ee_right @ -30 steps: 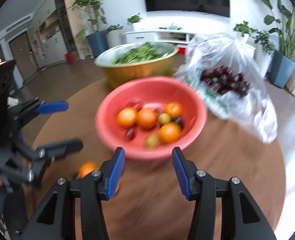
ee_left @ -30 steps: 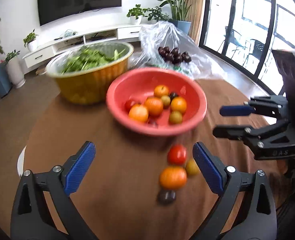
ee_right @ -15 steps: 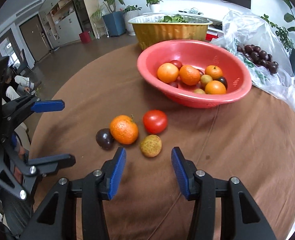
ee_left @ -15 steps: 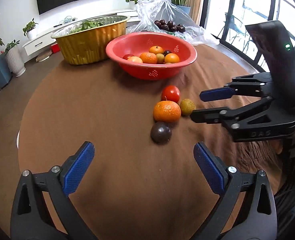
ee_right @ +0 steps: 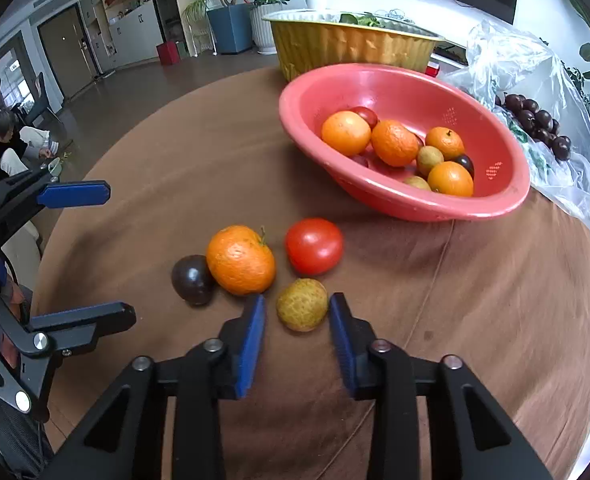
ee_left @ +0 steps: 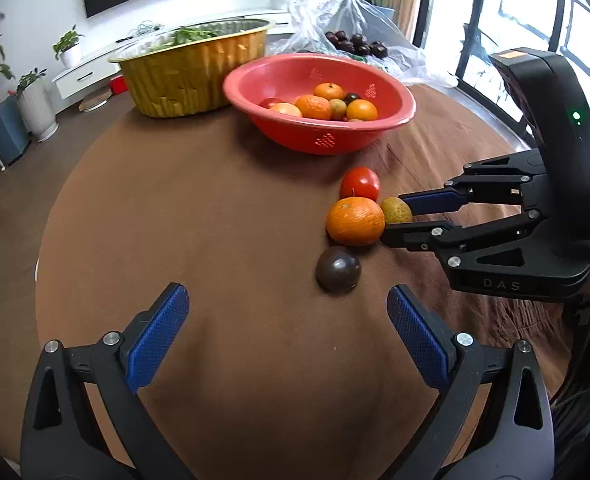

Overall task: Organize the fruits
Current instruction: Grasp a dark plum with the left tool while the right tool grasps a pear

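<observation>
1. Round table (ee_right: 475, 320) under a brown cloth, creased toward the right edge.
2. Gold foil tub (ee_right: 347, 46) of greens at the far side; clear plastic bag (ee_right: 535, 92) of dark plums beside it.
3. Red colander bowl (ee_right: 415, 204) mid-table, holding oranges, small yellow-green fruits, a tomato and a dark plum.
4. Left gripper (ee_left: 287, 334) low over bare cloth, fingers spread wide, nothing between them; dark plum just ahead, apart.
5. Right gripper (ee_right: 297, 320) down at cloth level, fingers parted to either side of the yellow-green fruit, slim gaps both sides, not yet pinching.
6. Loose orange (ee_right: 241, 260) in front of the bowl, touching the dark plum (ee_right: 193, 280).
7. Loose tomato (ee_right: 314, 246) just beside the orange, nearest the bowl.
8. Yellow-green fruit (ee_right: 302, 305): small, round, mottled rough skin. Probably light and fairly firm, prone to roll. Best held across the widest middle, pads centred on opposite sides. Moderate squeeze; bruising or squirting out likely if too hard or off-centre.
9. Orange close to the left finger (ee_right: 251, 340); nudge risk on closing.
</observation>
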